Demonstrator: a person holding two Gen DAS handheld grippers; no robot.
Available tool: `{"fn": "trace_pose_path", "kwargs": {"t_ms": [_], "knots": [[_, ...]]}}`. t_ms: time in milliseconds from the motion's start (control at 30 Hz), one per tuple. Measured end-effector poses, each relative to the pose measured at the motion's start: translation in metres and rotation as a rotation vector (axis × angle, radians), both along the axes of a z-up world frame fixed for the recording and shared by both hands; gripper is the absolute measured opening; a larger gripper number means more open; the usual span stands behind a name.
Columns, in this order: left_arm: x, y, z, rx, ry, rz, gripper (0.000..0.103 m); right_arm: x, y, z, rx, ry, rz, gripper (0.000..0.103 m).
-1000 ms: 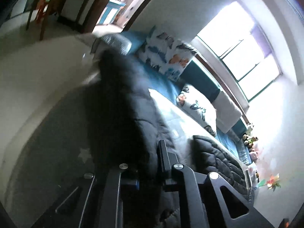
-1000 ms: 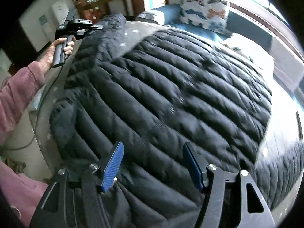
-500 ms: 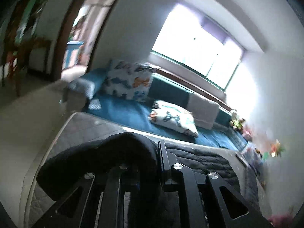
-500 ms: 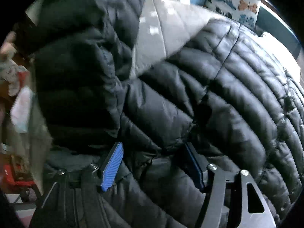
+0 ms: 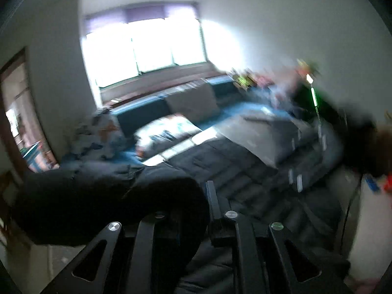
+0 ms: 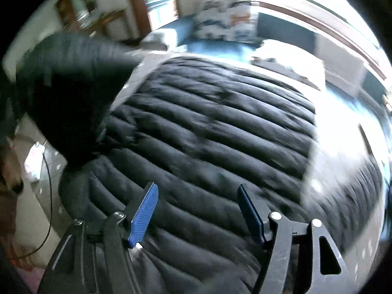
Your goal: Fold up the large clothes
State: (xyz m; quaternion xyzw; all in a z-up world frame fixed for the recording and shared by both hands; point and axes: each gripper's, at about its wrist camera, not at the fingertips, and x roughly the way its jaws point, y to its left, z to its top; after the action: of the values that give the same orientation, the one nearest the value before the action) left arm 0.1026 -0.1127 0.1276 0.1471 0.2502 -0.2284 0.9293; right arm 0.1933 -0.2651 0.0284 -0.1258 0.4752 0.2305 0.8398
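Note:
A large black quilted jacket (image 6: pixel 215 132) lies spread on a grey bed cover (image 6: pixel 142 73). My left gripper (image 5: pixel 193 203) is shut on the jacket's sleeve (image 5: pixel 98 196), which bulges up and left over the fingers; the body of the jacket (image 5: pixel 245 176) lies beyond it. In the right wrist view the lifted sleeve (image 6: pixel 68 93) hangs at the upper left. My right gripper (image 6: pixel 198 205) is open, its blue pads (image 6: pixel 144 210) just above the near part of the jacket, holding nothing.
A blue couch (image 5: pixel 152 112) with patterned pillows (image 6: pixel 225 22) runs under a bright window (image 5: pixel 144 44). A doorway (image 5: pixel 19 122) is at the left. A cable (image 6: pixel 49 196) hangs off the bed's left edge. The left wrist view is motion-blurred.
My left gripper has swung the sleeve up and around toward the jacket's body, so its view turned from the floor to the window. My right gripper has stayed open over the jacket.

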Motion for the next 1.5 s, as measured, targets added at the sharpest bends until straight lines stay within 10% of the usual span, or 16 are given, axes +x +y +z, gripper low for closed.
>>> {"fn": "trace_pose_path", "kwargs": {"t_ms": [200,500,867,1033,1233,1500], "knots": [[-0.040,-0.100,-0.079,0.076,0.137,-0.111,0.076,-0.025,-0.072,-0.028,0.038,0.060,-0.174,0.073],[-0.036,-0.100,-0.135,0.116,0.180,-0.116,0.083,-0.046,-0.123,-0.079,0.112,0.175,-0.277,0.073],[-0.055,-0.107,-0.115,0.082,0.138,-0.182,0.084,-0.046,-0.137,-0.074,0.185,0.146,-0.320,0.073],[-0.069,-0.065,-0.069,0.023,0.063,-0.142,0.094,-0.050,-0.148,-0.055,0.201,0.096,-0.359,0.073],[-0.027,0.049,-0.021,-0.040,0.058,0.127,0.103,-0.045,-0.134,-0.023,0.269,0.012,-0.294,0.073],[0.090,0.180,-0.054,-0.090,0.265,0.443,0.103,-0.002,-0.059,-0.017,0.290,0.002,-0.139,0.073]]}}
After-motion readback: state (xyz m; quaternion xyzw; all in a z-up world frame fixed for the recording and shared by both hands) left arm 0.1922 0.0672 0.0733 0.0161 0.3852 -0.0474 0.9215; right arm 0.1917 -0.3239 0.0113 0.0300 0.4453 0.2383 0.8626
